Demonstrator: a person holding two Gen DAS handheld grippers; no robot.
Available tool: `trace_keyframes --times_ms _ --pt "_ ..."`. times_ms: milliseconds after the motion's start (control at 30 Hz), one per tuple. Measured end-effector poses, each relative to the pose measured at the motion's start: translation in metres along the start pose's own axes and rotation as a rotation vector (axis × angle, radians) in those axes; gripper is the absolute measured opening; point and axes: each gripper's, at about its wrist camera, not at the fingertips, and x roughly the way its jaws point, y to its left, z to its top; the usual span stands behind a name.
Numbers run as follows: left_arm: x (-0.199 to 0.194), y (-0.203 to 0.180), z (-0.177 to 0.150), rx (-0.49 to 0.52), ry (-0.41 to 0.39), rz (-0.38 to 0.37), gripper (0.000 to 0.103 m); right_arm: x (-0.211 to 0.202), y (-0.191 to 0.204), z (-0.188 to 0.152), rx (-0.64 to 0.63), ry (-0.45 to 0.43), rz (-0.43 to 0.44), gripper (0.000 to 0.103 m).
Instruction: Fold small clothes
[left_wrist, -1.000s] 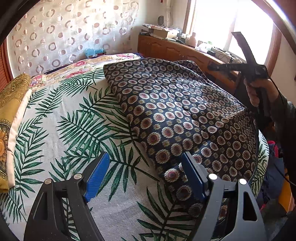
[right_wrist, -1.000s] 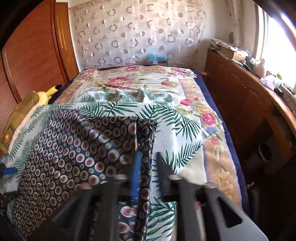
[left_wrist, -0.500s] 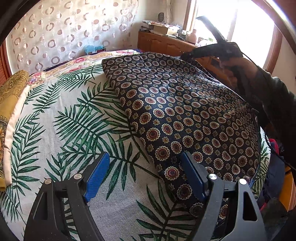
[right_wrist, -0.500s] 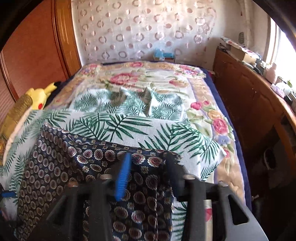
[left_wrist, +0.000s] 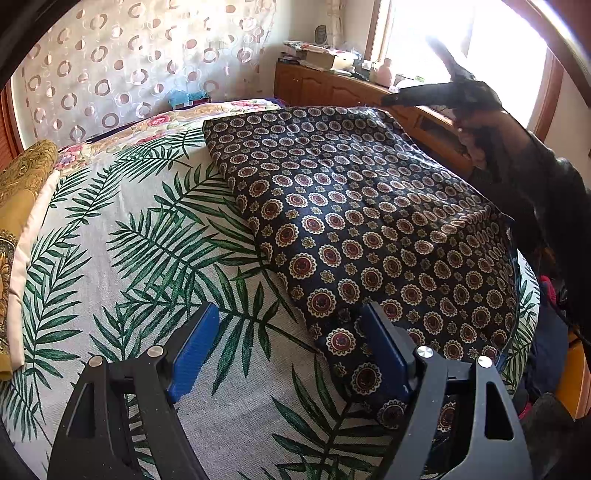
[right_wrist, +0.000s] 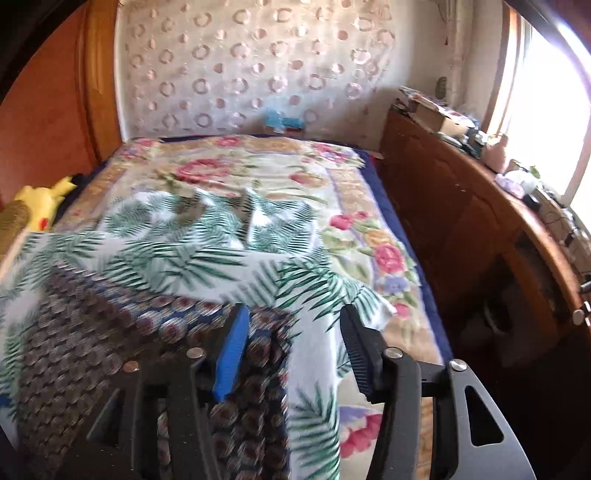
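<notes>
A dark navy garment with round medallion print (left_wrist: 369, 221) lies folded flat on a palm-leaf sheet (left_wrist: 147, 240) on the bed. My left gripper (left_wrist: 291, 332) is open and empty, low over the sheet at the garment's near corner, its right finger over the cloth edge. My right gripper (right_wrist: 291, 332) is open and empty above the garment's far corner (right_wrist: 155, 325); the right wrist view is blurred. The right gripper also shows in the left wrist view (left_wrist: 439, 92), raised over the garment's far edge.
A floral blanket (right_wrist: 258, 162) covers the far bed. A yellow cushion (left_wrist: 22, 173) and yellow plush toy (right_wrist: 40, 199) lie at the left. A wooden cabinet with clutter (right_wrist: 480, 192) runs along the right under the window. A dotted curtain (left_wrist: 129, 66) hangs behind.
My right gripper has opened, let go of the garment's corner, and lifted away. The garment now lies flat. My left gripper has stayed open and barely moved.
</notes>
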Motion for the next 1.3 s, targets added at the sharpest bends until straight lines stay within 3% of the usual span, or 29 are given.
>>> trace_keyframes --times_ms 200,400,700,900,1067,1233,1300 --pt "-0.005 -0.004 -0.002 0.012 -0.006 -0.016 0.08 -0.053 0.008 -0.054 -0.056 -0.035 0.106 0.054" --pt "-0.008 -0.01 -0.006 0.025 0.006 -0.04 0.08 -0.093 0.005 -0.12 -0.03 -0.034 0.194 0.054" --pt "-0.016 -0.012 -0.016 0.04 0.029 -0.055 0.077 -0.12 0.016 -0.162 -0.087 -0.023 0.197 0.054" --pt "-0.023 -0.013 -0.023 0.039 0.046 -0.122 0.051 -0.125 0.028 -0.174 -0.106 -0.008 0.213 0.055" --pt "-0.029 -0.018 -0.028 0.049 0.061 -0.162 0.045 -0.132 0.035 -0.18 -0.112 -0.002 0.226 0.055" --pt "-0.029 -0.023 -0.03 0.066 0.078 -0.209 0.029 -0.14 0.04 -0.184 -0.133 -0.007 0.244 0.055" --pt "-0.028 -0.025 -0.028 0.07 0.092 -0.222 0.005 -0.141 0.047 -0.186 -0.132 -0.007 0.254 0.058"
